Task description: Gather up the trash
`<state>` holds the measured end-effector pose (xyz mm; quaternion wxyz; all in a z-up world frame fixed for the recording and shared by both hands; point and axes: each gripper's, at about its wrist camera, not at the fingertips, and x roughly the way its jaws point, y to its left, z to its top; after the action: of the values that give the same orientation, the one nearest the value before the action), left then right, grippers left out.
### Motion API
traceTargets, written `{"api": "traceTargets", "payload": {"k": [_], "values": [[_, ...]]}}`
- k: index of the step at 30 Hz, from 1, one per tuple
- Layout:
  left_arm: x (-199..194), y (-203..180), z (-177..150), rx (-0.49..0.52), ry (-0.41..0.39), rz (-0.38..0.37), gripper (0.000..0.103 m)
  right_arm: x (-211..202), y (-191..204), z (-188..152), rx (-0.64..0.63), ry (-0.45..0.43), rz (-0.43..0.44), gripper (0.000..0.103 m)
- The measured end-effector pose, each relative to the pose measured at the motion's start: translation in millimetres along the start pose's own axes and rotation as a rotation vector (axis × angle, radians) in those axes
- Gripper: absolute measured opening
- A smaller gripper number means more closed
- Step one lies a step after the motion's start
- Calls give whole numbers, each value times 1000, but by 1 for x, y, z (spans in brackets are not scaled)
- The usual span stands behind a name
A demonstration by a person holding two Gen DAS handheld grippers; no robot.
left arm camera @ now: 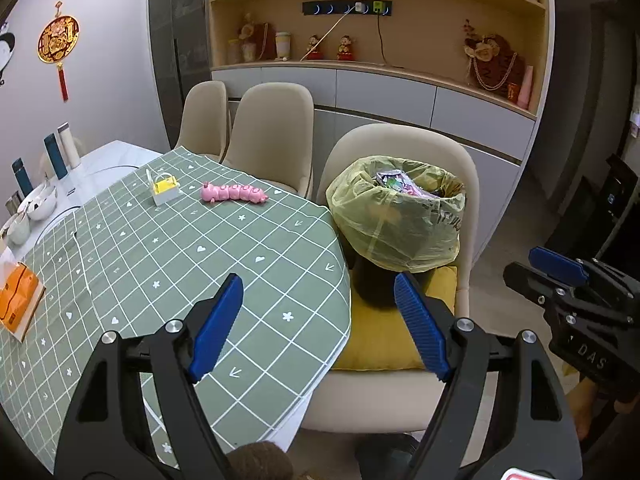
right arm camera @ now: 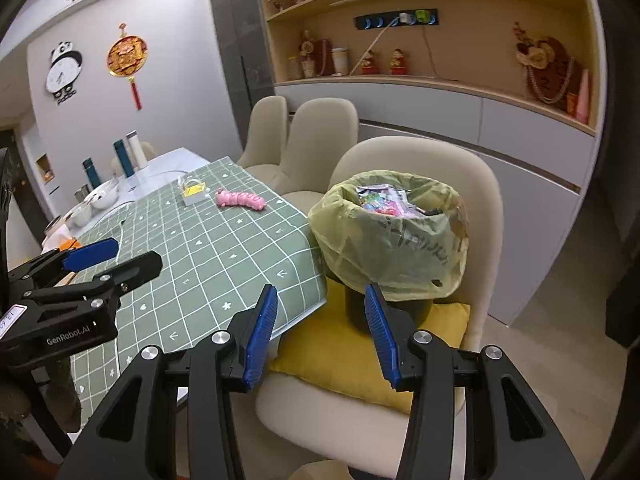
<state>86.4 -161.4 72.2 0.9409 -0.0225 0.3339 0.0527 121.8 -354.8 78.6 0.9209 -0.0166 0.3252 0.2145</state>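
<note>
At one o'clock from the released, empty left gripper (left arm camera: 318,322) sits the bin (left arm camera: 396,220); right gripper (right arm camera: 322,334) likewise empty, parted.

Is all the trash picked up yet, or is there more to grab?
Some wrappers already sit in the yellow bag on the chair. Both the left gripper and right gripper are open, with nothing between their fingers. Only a pink toy and a little basket remain on the tablecloth; neither looks like trash.

Your left gripper (left arm camera: 318,322) and right gripper (right arm camera: 322,334) are black frames with silver screws and ribbed blue pads (left arm camera: 218,322).
</note>
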Motion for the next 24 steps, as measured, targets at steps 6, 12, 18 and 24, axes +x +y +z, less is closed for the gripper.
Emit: {"api": "traceTargets", "payload": {"k": [6,12,18,24], "values": [[-3,9,-2,18,15,-17,73,-6,7,-3,46,-2,-34,43],[-7,17,0,20,-2,-21,73,-8,15,-1,48,-11,-51,43],[-7,25,0,10,-7,-27,73,-9,20,3,42,-22,-56,43],[-8,30,1,1,-12,-28,73,-9,25,6,33,-26,-53,43]]}}
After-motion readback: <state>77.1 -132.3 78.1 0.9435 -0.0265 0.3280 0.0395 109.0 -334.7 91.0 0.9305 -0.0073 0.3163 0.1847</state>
